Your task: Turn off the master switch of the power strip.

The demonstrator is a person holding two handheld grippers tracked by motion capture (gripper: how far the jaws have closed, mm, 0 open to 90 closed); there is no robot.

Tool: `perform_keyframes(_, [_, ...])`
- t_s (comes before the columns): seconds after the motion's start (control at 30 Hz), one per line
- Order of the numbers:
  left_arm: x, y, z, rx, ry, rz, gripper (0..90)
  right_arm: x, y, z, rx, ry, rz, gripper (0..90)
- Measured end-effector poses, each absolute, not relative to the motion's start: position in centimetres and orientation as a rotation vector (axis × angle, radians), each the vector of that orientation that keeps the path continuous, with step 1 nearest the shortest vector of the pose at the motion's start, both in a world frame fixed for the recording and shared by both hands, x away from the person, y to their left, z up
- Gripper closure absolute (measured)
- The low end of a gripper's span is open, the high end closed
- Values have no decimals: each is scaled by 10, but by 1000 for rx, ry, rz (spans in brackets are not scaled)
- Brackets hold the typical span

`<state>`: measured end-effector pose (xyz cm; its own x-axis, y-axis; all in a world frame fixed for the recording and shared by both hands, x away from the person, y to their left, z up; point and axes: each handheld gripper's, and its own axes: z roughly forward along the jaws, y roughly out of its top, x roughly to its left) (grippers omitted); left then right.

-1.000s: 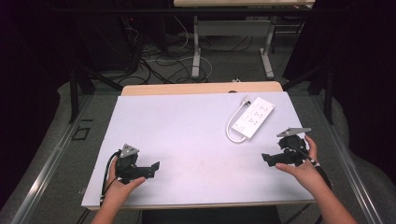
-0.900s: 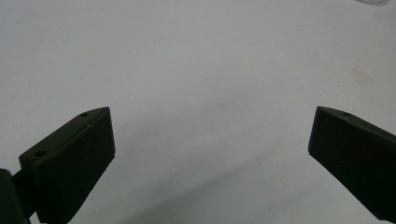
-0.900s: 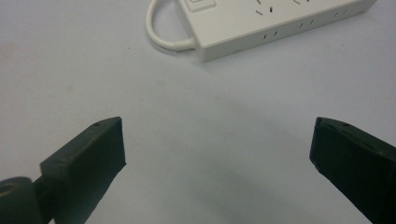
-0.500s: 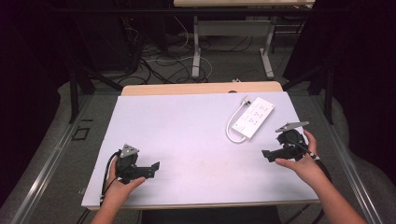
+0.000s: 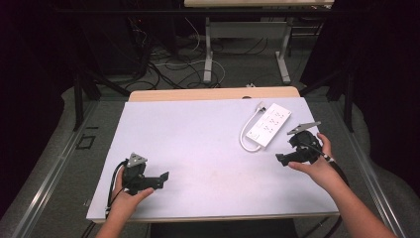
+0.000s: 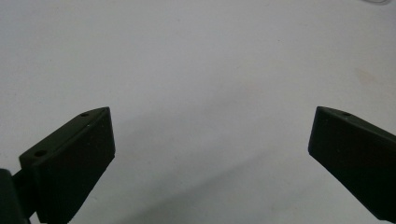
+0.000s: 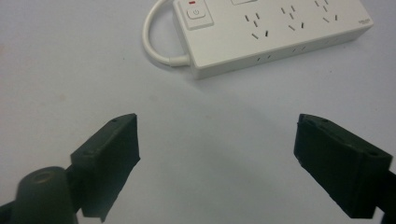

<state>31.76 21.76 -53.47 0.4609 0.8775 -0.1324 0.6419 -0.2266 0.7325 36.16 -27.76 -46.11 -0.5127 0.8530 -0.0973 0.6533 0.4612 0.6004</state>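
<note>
White power strip (image 5: 268, 124) is the thing in play, and it lies on the far right part of the pale worktop (image 5: 208, 144), flat on its back with the sockets facing up. Its long axis runs on a diagonal in the high view, from the near-left end up to the far-right end, and its short white cord (image 5: 246, 133) loops out of the near-left end and curls back along the strip's left side to a plug near the far edge. The right gripper (image 5: 286, 159) sits just beside that near end, on the person's side of it and slightly to the right, so the strip lies ahead of it and a little to the left. In the right gripper view the strip (image 7: 273, 32) crosses the top of the picture nearly square to the fingers (image 7: 114, 154), with the switch (image 7: 197, 13) and cord end (image 7: 161, 39) on the left, and bare worktop between the fingers and the strip's near edge. The jaws have just been closing a little, yet they stand well apart with nothing between them. The left gripper (image 5: 161, 179) rests at the near left of the worktop, well apart from the strip, its fingers (image 6: 77, 156) spread wide over bare surface. I judge the right hand far better placed, needing only a short forward reach.
</note>
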Motion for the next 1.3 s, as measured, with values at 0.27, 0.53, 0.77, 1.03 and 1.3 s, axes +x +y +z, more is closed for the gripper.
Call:
perform_keyframes(0.27, [319,219,-535,1964,1267,406,5,374,-271,-454,1266,2312,727,176])
perform_keyframes(0.53, [319,220,-536,1953,1273,404,5,384,-270,-447,1284,2289,737,204])
perform_keyframes(0.77, [320,221,-536,1957,1271,407,5,394,-271,-445,1311,2291,743,214])
perform_keyframes(1.03, [321,222,-537,1955,1277,406,5,406,-270,-443,1342,2267,766,242])
perform_keyframes(1.3, [321,222,-537,1962,1277,403,6,414,-264,-442,1343,2261,758,263])
